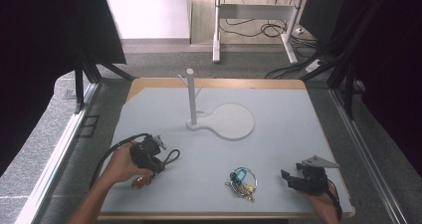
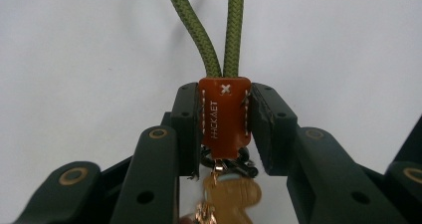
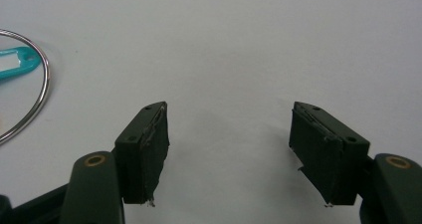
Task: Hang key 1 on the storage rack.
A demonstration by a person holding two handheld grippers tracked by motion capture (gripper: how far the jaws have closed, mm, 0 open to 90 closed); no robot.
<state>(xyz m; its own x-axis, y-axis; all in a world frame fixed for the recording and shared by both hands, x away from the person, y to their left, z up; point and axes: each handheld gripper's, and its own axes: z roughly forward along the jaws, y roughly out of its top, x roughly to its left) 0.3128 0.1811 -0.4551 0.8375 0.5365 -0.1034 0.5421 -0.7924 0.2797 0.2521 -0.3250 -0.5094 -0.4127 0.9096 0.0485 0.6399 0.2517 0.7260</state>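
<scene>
At about eight o'clock on the counter (image 1: 278, 114), the left hand-held gripper (image 1: 158, 154) squeezes the orange tab (image 2: 224, 113) of a green cord keychain (image 2: 211, 30). The right hand-held gripper (image 1: 293, 178) waits with jaws wide apart. Keep squeezing, lift slowly, and aim the loop over the white stand (image 1: 190, 95) at twelve o'clock.

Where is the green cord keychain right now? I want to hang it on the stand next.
The green cord keychain sits clamped by its orange tab in the left gripper, at the table's near left in the high view, left of the key ring.
</scene>
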